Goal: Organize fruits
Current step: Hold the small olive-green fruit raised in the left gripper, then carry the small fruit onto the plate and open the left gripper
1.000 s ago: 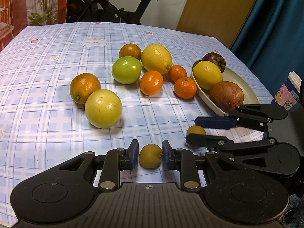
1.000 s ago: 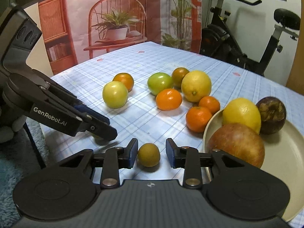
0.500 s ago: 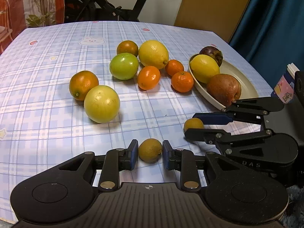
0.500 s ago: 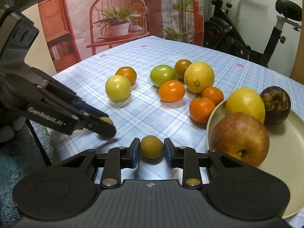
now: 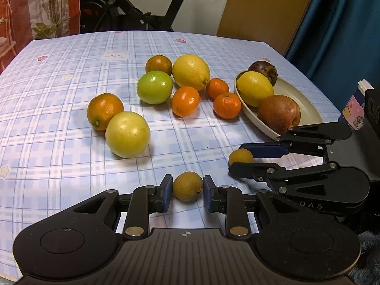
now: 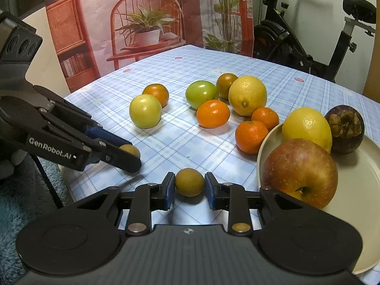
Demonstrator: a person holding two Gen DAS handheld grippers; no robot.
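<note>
Left gripper (image 5: 187, 192): its blue pads are pressing on both sides of a small brownish-yellow fruit (image 5: 187, 185) near the table's near edge; whether the fruit is resting on the cloth cannot be told.
Right gripper (image 6: 189, 191): it is clamping a second small fruit (image 6: 189, 182) the same way, just beside the plate's (image 6: 361, 213) near rim.
Grippers together: both are working side by side at the near edge, each showing in the other's view.
Loose fruit: a pale yellow round fruit (image 5: 127, 134) is touching an orange (image 5: 105, 110) toward the left; a green fruit (image 5: 154, 90), a dark orange (image 5: 158, 64), a big lemon (image 5: 191, 72) and three mandarins (image 5: 226, 105) are sitting clustered mid-table.
Plate: it is lying at the right edge, holding a lemon (image 6: 306, 129), a red apple (image 6: 299, 172) and a dark mangosteen (image 6: 344, 133).
In the way: the apple is crowding the plate's near rim, right next to the right gripper.
Around: a patterned cup (image 5: 354, 110) is standing off the table's right corner, and an exercise bike (image 5: 133, 11) is standing beyond the far edge.
</note>
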